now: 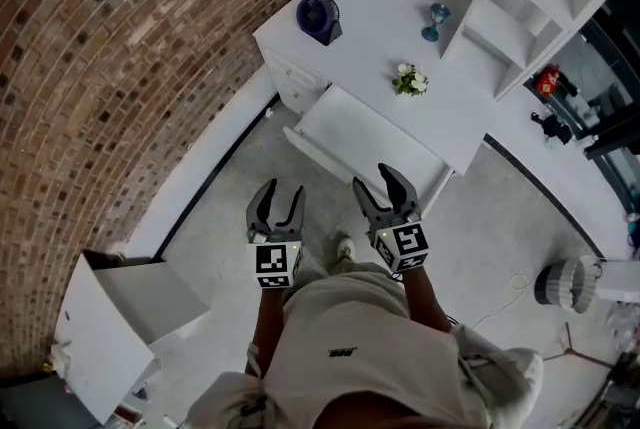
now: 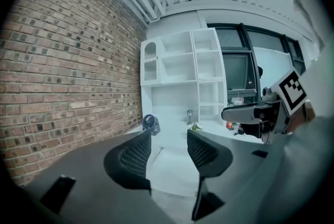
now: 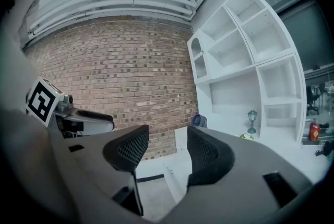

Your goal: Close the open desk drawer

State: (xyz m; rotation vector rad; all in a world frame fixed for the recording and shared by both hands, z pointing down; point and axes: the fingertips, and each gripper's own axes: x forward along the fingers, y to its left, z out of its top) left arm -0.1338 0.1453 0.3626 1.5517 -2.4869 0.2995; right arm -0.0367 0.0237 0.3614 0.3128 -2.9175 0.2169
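Drawer [image 1: 365, 132] pulled open from desk [image 1: 400, 27] front edge, left gripper [image 1: 281, 192] and right gripper [image 1: 375, 179] side by side near its front, 2 pairs of jaws narrowly apart, empty

Bare floor [image 1: 228, 212] before the pulled-out drawer [image 1: 368, 141], brick wall [image 1: 120, 47] close on left
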